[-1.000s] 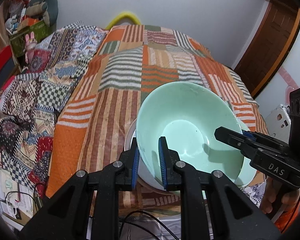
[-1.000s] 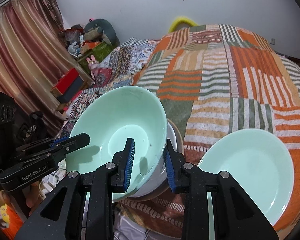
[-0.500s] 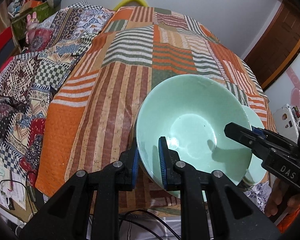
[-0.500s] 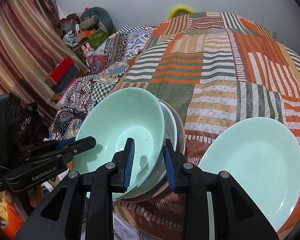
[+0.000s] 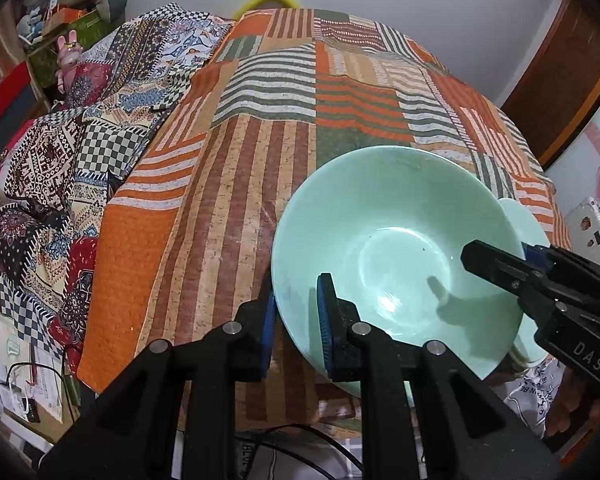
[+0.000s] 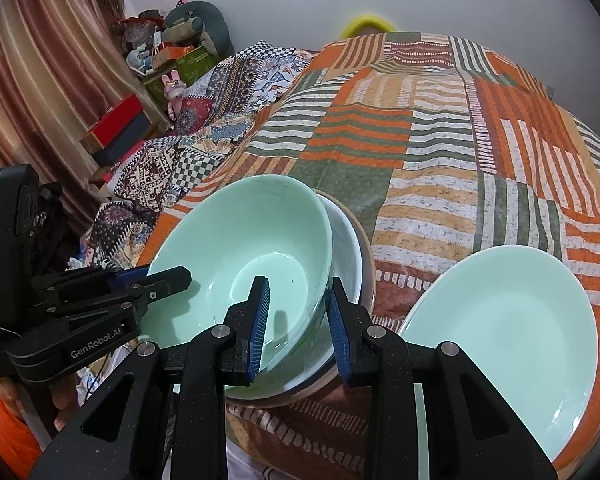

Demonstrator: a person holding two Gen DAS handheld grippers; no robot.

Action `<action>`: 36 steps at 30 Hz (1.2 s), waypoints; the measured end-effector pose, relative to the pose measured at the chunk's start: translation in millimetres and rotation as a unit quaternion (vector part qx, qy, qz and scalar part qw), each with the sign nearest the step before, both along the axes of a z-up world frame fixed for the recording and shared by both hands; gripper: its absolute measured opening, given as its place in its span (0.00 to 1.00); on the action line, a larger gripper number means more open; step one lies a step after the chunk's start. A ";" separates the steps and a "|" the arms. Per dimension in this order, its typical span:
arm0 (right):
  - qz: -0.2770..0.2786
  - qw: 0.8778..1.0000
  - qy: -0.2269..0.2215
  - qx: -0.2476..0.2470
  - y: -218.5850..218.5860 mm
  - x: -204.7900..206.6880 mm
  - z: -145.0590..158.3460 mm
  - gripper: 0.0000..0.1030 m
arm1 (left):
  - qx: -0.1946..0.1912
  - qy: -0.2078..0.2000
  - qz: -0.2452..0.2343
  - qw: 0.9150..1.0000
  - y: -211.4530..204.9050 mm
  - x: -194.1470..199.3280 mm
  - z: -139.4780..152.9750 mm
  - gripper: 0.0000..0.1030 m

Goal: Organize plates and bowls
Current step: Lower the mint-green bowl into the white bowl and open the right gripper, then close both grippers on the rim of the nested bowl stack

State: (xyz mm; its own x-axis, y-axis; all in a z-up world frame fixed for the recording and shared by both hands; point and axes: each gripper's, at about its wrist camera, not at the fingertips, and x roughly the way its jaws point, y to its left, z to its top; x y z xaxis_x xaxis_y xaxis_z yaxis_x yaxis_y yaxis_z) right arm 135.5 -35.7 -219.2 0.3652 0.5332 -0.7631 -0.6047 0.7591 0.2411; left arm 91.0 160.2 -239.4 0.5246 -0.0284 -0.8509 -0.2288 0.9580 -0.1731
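Mint-green bowl (image 5: 388,216) — orange-striped patchwork quilt (image 5: 260,128)

Green bowl (image 5: 388,240): glossy, smooth glaze, looks ceramic. White bowl (image 6: 346,248) under it: same smooth shine. Green plate (image 6: 500,320): glossy. Quilt (image 5: 260,152): matt woven cloth, nubbly texture. Left gripper (image 5: 296,320): matt black plastic, ribbed blue pads, metal screws. Door (image 5: 572,68): polished wood.
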 end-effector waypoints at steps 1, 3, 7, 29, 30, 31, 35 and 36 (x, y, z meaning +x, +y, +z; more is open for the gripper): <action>0.000 1.000 -0.001 0.001 -0.3 0.0 -0.4 0.27 | 0.000 0.000 0.000 1.000 0.5 0.1 -0.3 0.17; 0.001 1.000 -0.003 0.000 0.1 0.0 -0.9 0.27 | 0.001 0.000 0.000 1.000 0.2 0.5 0.3 0.17; 0.004 1.000 -0.007 -0.009 0.8 -1.3 1.7 0.27 | 0.005 -0.002 -0.003 1.000 -0.8 -0.6 3.2 0.17; -0.017 0.999 -0.041 0.010 -18.3 -1.1 28.1 0.42 | -0.014 -0.052 -0.004 0.999 2.9 -18.3 40.5 0.34; -0.020 0.999 -0.039 0.011 -20.1 0.0 27.3 0.43 | -0.016 -0.055 -0.001 0.998 4.4 -19.9 40.2 0.39; -0.022 0.999 -0.038 0.011 -21.2 0.5 26.3 0.43 | -0.016 -0.056 0.001 0.998 4.6 -20.8 39.7 0.40; -0.029 0.999 -0.024 0.008 -24.1 4.5 18.1 0.46 | -0.026 -0.040 0.000 0.999 7.4 -20.0 27.6 0.40; -0.028 0.999 -0.017 0.008 -24.5 5.5 14.9 0.46 | -0.031 -0.033 0.000 0.999 8.0 -18.6 22.3 0.40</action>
